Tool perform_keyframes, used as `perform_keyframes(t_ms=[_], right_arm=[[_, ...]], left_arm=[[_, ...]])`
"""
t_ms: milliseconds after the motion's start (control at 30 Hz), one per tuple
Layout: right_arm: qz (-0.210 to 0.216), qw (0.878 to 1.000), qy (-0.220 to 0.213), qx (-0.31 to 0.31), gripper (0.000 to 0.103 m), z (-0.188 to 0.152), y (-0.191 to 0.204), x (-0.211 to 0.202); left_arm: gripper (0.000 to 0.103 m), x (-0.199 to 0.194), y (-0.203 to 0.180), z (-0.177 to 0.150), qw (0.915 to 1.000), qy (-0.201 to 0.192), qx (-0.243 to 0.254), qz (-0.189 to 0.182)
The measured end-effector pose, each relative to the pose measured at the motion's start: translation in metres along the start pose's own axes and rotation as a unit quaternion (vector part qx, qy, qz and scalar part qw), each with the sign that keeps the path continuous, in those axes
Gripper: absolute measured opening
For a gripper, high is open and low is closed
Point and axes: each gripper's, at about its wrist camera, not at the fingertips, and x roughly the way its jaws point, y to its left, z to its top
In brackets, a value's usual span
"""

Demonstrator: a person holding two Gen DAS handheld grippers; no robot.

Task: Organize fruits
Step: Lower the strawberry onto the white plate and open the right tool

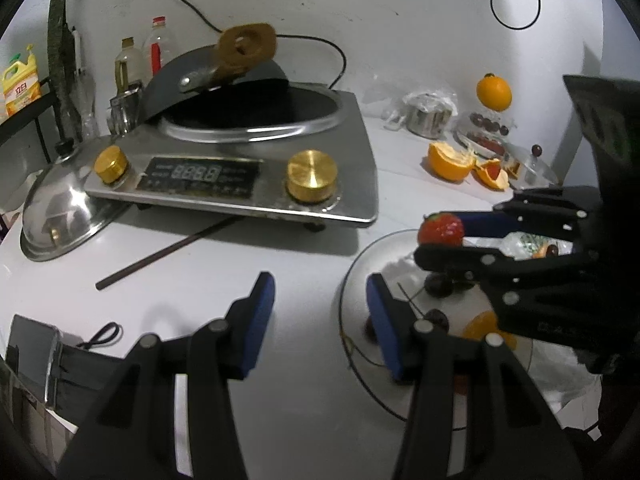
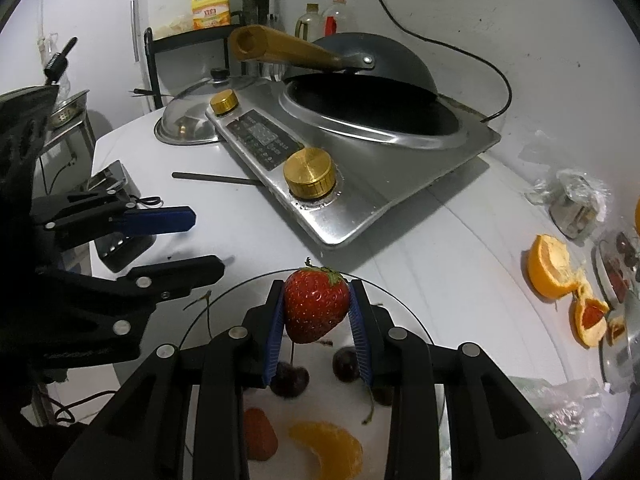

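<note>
One strawberry (image 2: 316,307), upright, tip down

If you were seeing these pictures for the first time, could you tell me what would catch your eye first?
The red strawberry, pinched in the right gripper above the glass plate of cherries and an orange segment. Next, the steel cooker behind it, with brass knobs and a tilted wok. The left gripper hangs open and empty.
</note>
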Motion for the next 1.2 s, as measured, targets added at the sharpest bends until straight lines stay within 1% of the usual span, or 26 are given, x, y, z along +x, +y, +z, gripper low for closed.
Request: perform_keyframes(t_ms=[200, 500, 700, 800, 833, 1133, 1200], right_arm=[[0.005, 1.0, 0.014, 0.007, 0.033, 0.002, -0.003, 0.019], [0.005, 0.999, 0.046, 0.018, 0.033, -0.007, -0.005, 0.044], [0.003, 0.998, 0.062, 0.019, 0.033, -0.011, -0.004, 0.051], [0.002, 0.997, 0.07, 0.023, 0.033, -0.014, -0.004, 0.054], [0.001, 0.997, 0.072, 0.024, 0.033, -0.016, -0.004, 0.055], [-0.009, 0.996, 0.082, 0.033, 0.033, -0.019, -0.009, 0.058], [-0.012, 0.996, 0.083, 0.035, 0.035, -0.019, -0.01, 0.058]], left_arm=[[0.049, 0.007, 0.005, 0.0, 1.0, 0.005, -0.005, -0.004], [0.049, 0.02, 0.008, -0.004, 0.9999, 0.013, -0.008, -0.006], [0.049, 0.024, 0.01, -0.007, 0.9998, 0.016, -0.009, -0.008], [0.049, 0.026, 0.009, -0.009, 0.9998, 0.017, 0.004, 0.013], [0.049, 0.026, 0.01, -0.01, 0.9997, 0.017, 0.003, 0.015], [0.049, 0.026, 0.012, -0.012, 0.9997, 0.018, 0.001, 0.014], [0.049, 0.025, 0.011, -0.012, 0.9998, 0.016, 0.002, 0.015]])
